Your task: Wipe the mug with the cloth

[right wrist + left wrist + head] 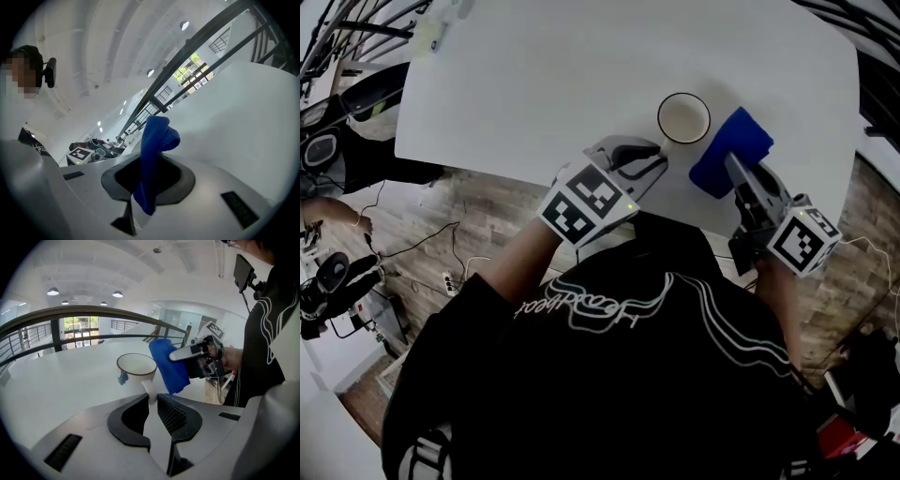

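Observation:
A white mug (683, 118) with a dark rim stands on the white table (534, 84) near its front edge. My left gripper (659, 155) reaches it from the left and is shut on its handle (149, 391); in the left gripper view the mug (137, 366) sits just past the jaws (151, 401). A blue cloth (731, 152) hangs right of the mug, pinched in my right gripper (733, 165). In the right gripper view the cloth (153, 145) rises folded from between the jaws (149, 183). The cloth (168, 364) is close beside the mug's rim; contact cannot be told.
The table's front edge (516, 173) runs just under both grippers, with wooden floor (478, 211) and cables below it. Dark equipment (333, 122) stands at the left. A small pale object (431, 33) lies at the table's far left corner. A railing (70, 315) runs behind the table.

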### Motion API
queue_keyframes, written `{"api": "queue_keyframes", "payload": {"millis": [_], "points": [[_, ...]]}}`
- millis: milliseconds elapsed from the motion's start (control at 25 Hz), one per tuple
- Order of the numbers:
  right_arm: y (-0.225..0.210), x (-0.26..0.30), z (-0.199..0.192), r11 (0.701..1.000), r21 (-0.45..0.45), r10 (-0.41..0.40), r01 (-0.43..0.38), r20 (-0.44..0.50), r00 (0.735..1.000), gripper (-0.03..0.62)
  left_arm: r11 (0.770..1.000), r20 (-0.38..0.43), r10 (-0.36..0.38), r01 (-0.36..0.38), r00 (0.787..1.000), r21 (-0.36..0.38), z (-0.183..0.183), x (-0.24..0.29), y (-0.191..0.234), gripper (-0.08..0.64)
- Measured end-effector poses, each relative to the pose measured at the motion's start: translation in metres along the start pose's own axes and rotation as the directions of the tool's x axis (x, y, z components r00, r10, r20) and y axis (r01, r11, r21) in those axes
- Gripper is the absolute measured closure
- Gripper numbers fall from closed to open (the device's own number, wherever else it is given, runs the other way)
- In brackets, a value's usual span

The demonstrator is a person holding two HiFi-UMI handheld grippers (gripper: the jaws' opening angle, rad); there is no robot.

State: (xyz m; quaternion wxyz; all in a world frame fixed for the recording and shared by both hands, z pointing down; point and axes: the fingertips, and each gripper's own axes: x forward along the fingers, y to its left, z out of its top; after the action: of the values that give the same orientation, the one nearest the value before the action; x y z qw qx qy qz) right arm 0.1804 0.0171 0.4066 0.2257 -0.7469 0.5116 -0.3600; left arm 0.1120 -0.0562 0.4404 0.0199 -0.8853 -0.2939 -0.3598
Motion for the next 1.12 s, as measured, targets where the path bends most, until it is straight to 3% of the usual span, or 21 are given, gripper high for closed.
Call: {"api": "queue_keyframes", "payload": {"millis": [360, 640, 960, 1120], "points": [[0.012, 0.009, 0.01, 0.996, 0.06, 0.065, -0.068, 0.055, 0.996, 0.535, 0.999, -0.01, 0.048, -0.047, 0.999, 0.019, -0.006, -0.013, 0.022, 0.5], [0.008, 0.022, 0.01, 0.987, 0.14, 0.065, -0.079, 0.098, 0.993, 0.535, 0.997, 0.012, 0.076, -0.076, 0.997, 0.018, -0.006, -0.015, 0.021, 0.499], [0.0, 0.041, -0.003, 0.992, 0.118, 0.038, -0.038, 0.009, 0.999, 0.535, 0.997, 0.037, 0.072, -0.072, 0.997, 0.004, -0.005, -0.02, 0.023, 0.499], [-0.016, 0.049, -0.022, 0.993, 0.11, -0.042, 0.052, -0.096, 0.994, 0.535, 0.998, 0.04, 0.066, -0.067, 0.997, 0.007, -0.005, -0.021, 0.024, 0.499]]}}
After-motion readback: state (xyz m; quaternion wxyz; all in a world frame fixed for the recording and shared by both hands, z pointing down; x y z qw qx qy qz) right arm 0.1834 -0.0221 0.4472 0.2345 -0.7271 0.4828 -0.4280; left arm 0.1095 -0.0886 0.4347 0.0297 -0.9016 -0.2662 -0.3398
